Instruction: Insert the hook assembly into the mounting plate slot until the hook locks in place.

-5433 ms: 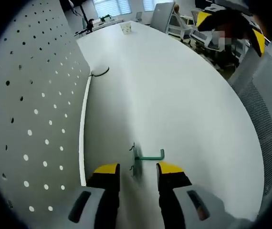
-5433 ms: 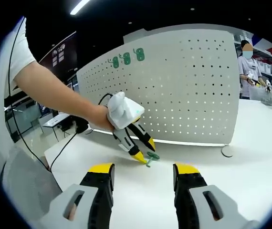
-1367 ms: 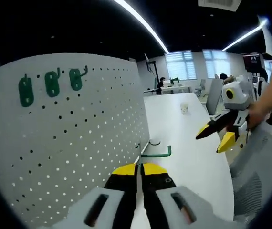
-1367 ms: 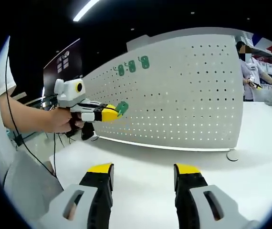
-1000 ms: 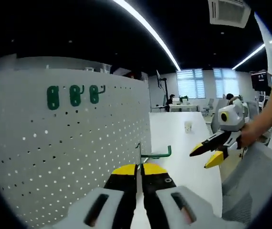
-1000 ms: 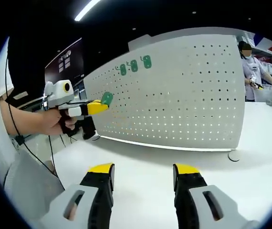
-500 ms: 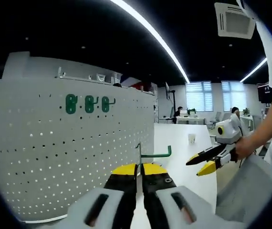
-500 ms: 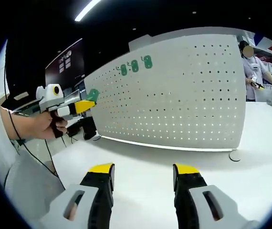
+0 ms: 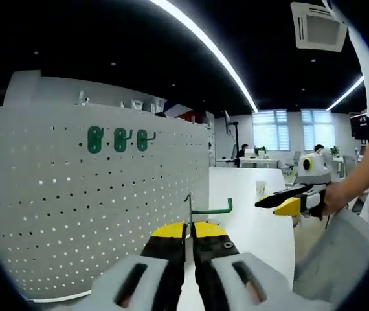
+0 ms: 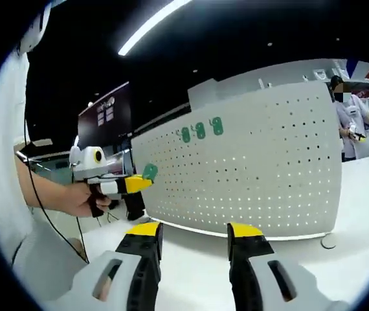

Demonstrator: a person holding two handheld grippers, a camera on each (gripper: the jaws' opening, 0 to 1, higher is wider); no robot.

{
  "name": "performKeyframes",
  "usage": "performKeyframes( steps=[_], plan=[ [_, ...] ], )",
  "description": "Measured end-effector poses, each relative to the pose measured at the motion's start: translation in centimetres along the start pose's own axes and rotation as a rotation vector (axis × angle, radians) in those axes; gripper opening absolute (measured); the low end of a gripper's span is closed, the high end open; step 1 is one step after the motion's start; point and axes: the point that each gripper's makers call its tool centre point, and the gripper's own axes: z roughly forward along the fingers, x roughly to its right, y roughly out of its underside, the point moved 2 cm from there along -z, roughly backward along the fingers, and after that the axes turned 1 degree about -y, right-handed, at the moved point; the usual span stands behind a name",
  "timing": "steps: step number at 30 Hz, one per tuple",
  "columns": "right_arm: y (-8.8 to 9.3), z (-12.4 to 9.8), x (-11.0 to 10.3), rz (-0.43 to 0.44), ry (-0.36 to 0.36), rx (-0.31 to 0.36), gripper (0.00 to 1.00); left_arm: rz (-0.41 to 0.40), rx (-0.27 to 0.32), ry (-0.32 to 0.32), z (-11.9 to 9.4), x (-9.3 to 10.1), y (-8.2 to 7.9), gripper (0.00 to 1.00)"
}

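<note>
Raised right claw (image 10: 191, 234) gapes; left claw (image 9: 190, 228) pinches hook (image 9: 205, 208).

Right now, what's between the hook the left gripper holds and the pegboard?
Nothing: in the right gripper view, open air separates the green hook, in the left gripper, from the pegboard.

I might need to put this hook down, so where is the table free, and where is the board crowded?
The white table is bare between the right tool and the pegboard's foot, and past the left tool beside the board. A small disc sits near the board's end. Three green hooks crowd the board's upper part; below is free.
</note>
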Motion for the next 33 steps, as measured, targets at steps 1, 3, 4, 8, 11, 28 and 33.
performKeyframes(
  steps=[1,3,4,8,11,28,33],
  plan=[
    [-0.3,0.0,-0.1,0.009,-0.004,0.016,0.35,-0.001,0.0,0.0,0.0,0.0,0.0,0.02],
    [-0.2,0.1,-0.3,0.006,-0.007,0.008,0.39,-0.004,0.0,-0.002,0.0,0.0,0.1,0.02],
    [-0.2,0.1,-0.4,0.01,-0.014,0.007,0.4,-0.002,0.0,-0.002,0.0,0.0,0.1,0.02],
    [0.1,0.3,-0.6,-0.006,-0.025,-0.01,0.41,-0.002,0.0,-0.003,0.0,0.1,0.1,0.02],
    [0.3,0.4,-0.7,-0.007,-0.03,-0.02,0.41,-0.006,0.002,-0.009,0.0,-0.1,0.2,0.02],
    [-0.7,4.3,-4.2,0.051,-0.154,-0.017,0.46,-0.028,0.018,-0.028,-0.5,-0.1,-0.3,0.02],
    [-1.4,5.4,-4.8,0.049,-0.174,-0.004,0.46,-0.027,0.024,-0.031,-0.7,0.1,-0.5,0.02]
  ],
)
